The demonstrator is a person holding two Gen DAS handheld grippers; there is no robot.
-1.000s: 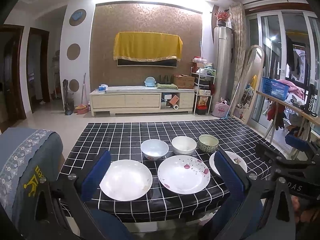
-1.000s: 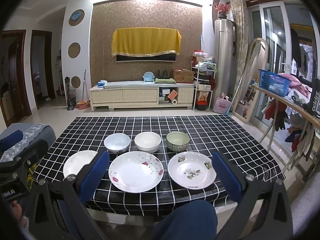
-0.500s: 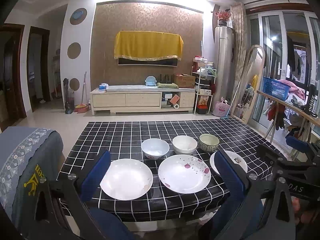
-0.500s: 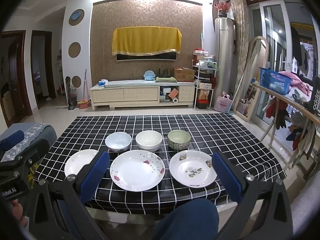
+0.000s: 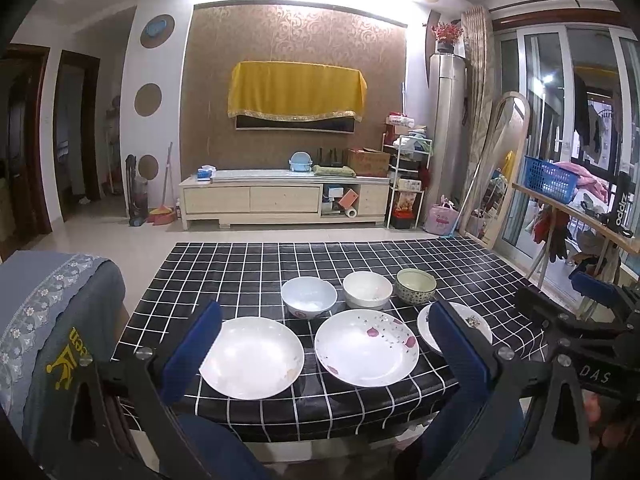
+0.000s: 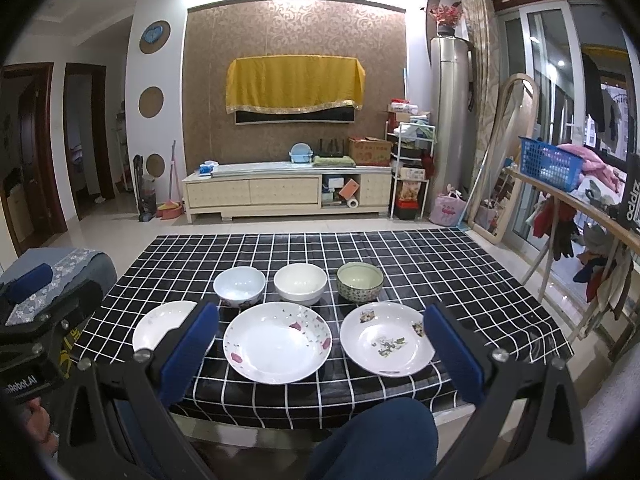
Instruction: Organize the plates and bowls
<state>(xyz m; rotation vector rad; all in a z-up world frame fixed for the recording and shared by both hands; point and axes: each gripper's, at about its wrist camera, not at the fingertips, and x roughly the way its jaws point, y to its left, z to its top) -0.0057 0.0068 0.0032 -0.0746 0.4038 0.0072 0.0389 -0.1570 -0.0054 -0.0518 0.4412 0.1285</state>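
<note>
Three plates lie in a row near the front edge of the black checked table (image 5: 224,264): a plain white plate (image 5: 251,356), a petal-patterned plate (image 5: 366,347) and a flower-printed plate (image 6: 387,338). Behind them stand a pale blue bowl (image 5: 308,297), a white bowl (image 5: 367,289) and a green bowl (image 5: 416,285). My left gripper (image 5: 326,344) is open and empty, held short of the table's front edge. My right gripper (image 6: 320,338) is open and empty, likewise in front of the table.
A grey-blue covered chair (image 5: 52,320) stands left of the table. A wooden rail with a blue basket (image 6: 550,164) and hanging clothes runs along the right. A TV cabinet (image 5: 284,200) stands at the far wall. My knee (image 6: 372,436) shows below.
Both grippers have drifted slightly; the plates and bowls sit a little lower and nearer in view. Nothing on the table has moved.
</note>
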